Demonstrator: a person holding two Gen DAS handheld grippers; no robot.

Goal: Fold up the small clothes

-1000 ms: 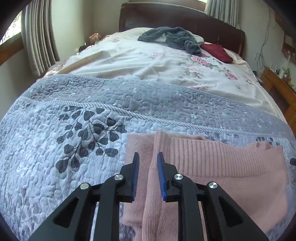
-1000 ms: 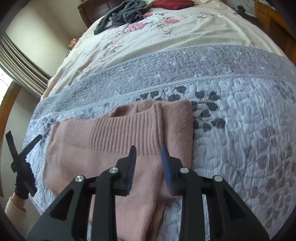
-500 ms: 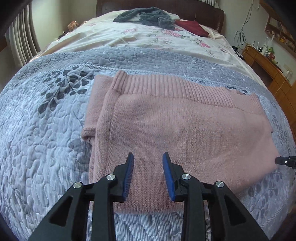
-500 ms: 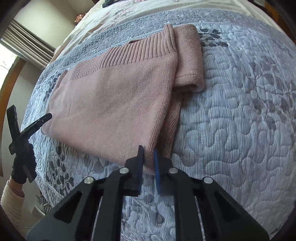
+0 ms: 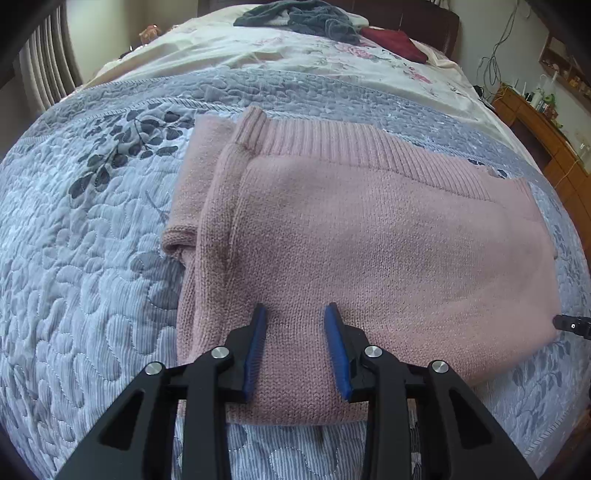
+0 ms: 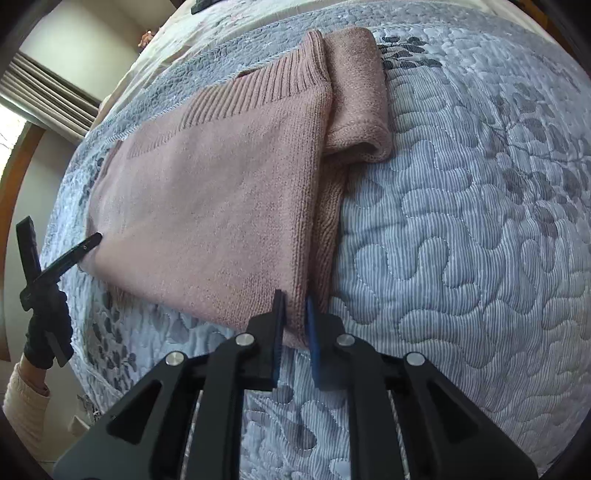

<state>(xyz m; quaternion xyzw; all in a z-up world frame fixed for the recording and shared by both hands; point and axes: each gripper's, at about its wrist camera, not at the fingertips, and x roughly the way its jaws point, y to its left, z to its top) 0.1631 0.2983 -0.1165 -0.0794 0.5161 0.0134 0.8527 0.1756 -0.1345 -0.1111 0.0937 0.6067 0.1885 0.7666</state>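
the right gripper (image 6: 294, 314) pinches the sweater (image 6: 221, 192) corner at 6 o'clock to fold it across the bed (image 6: 461, 221), while the left gripper (image 5: 295, 325) hovers with fingers spread.

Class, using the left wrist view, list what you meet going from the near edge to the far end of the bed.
left gripper → pink sweater → grey quilted bedspread → floral sheet → dark grey garment

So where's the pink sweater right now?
The pink sweater lies folded flat on the grey quilt at the near end of the bed. The left gripper hovers open over its near edge, and the right gripper pinches its near corner.
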